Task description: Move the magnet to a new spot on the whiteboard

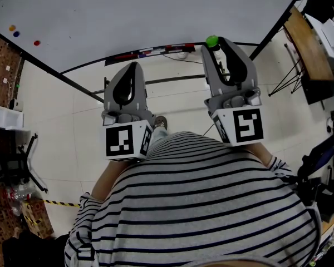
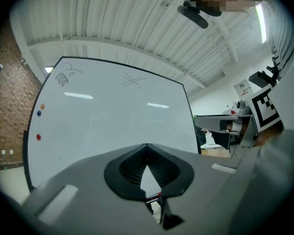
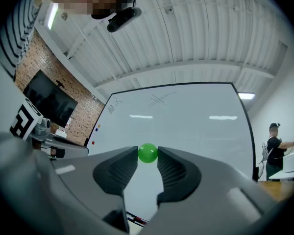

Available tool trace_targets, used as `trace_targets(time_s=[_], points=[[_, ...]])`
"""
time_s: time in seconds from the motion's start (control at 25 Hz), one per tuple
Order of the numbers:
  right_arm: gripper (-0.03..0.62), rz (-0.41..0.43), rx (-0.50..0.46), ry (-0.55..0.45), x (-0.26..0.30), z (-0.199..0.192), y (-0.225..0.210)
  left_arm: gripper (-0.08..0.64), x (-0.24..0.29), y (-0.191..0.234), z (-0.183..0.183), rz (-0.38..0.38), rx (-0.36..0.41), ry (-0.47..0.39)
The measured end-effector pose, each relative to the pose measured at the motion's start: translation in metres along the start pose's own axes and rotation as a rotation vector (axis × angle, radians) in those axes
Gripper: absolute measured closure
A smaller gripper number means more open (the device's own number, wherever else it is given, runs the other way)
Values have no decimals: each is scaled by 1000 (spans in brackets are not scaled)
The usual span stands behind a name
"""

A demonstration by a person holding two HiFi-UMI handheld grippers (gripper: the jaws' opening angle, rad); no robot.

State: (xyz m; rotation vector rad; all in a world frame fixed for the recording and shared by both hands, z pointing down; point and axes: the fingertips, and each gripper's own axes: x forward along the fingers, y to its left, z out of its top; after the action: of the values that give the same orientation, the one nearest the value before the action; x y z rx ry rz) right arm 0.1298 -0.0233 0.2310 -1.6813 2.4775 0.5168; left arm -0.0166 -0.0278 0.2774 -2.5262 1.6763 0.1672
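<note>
**One magnet, carried at the right gripper's tips**

I have the green magnet [image 3: 147, 153] pinched between the tips of my right gripper [image 1: 214, 44]. The whiteboard [image 3: 196, 116] lies straight ahead of it, apart, I judge. My left gripper [image 2: 147, 148] is pressed together on nothing.

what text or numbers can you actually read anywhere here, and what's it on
No readable words or numbers anywhere.
Whiteboard: only a scribbled doodle and crossed strokes, no letters.
Left marker cube and right marker cube: black-and-white square patterns, not text.
Wall sign in the left gripper view: too small to read.
</note>
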Motion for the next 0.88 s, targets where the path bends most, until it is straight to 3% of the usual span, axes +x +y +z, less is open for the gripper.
trace_targets(time_s=[0.44, 0.68, 0.88], points=[[480, 18, 11, -10, 44, -5, 0, 545, 25, 29, -14, 26, -16, 32], [480, 22, -36, -40, 106, -2, -10, 545, 68, 71, -12, 47, -16, 19], [479, 17, -92, -74, 169, 4, -11, 545, 99, 98, -16, -1, -32, 43]])
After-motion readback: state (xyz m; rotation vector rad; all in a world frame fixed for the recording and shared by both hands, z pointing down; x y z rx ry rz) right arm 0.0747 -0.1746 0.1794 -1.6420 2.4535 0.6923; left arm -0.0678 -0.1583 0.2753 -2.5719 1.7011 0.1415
